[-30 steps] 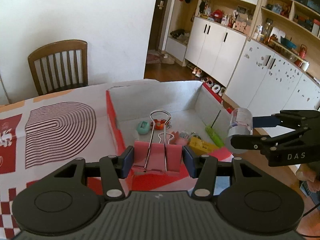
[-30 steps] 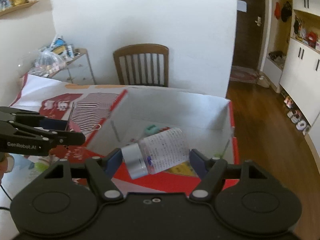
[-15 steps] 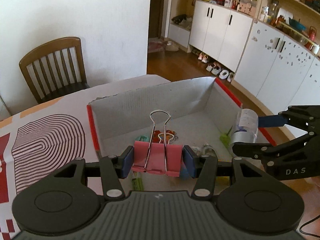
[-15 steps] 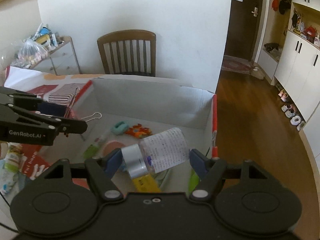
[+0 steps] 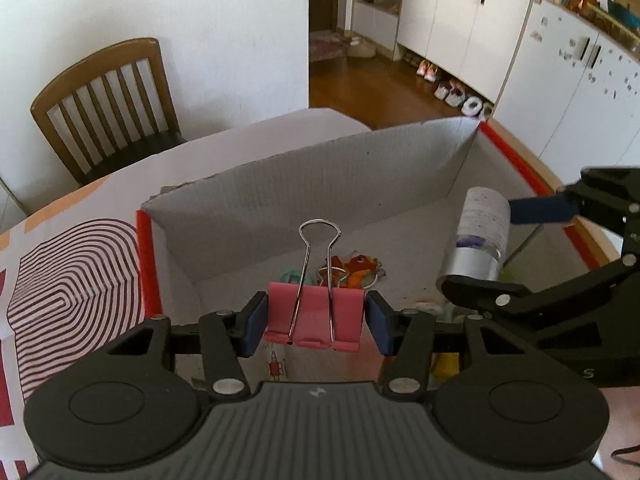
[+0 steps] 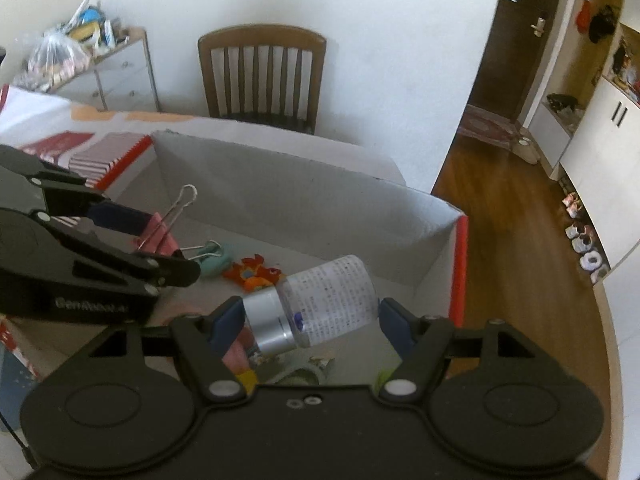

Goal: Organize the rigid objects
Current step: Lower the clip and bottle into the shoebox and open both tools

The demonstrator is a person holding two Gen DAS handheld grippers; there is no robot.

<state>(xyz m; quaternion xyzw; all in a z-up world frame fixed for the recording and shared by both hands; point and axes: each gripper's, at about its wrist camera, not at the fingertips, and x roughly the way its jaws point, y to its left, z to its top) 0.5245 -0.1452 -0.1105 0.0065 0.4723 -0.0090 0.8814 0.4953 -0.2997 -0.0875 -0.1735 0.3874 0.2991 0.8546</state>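
Observation:
My left gripper (image 5: 316, 320) is shut on a pink binder clip (image 5: 314, 316) with steel handles and holds it above the open cardboard box (image 5: 320, 176). The clip also shows in the right wrist view (image 6: 160, 236). My right gripper (image 6: 308, 316) is shut on a small clear bottle (image 6: 320, 300) with a silver cap and a printed label, held tilted over the box. The bottle shows in the left wrist view (image 5: 480, 236), at the right. Both grippers hang over the box interior, side by side.
The box (image 6: 304, 196) has grey inner walls and red edges. Inside lie an orange toy (image 6: 254, 272), a teal item (image 6: 216, 264), a yellow piece and other small things. A patterned cloth (image 5: 68, 280) covers the table. A wooden chair (image 5: 108, 104) stands behind.
Both grippers have moved forward and over the box with their loads. The box interior now lies directly below them. Both grips are unchanged.

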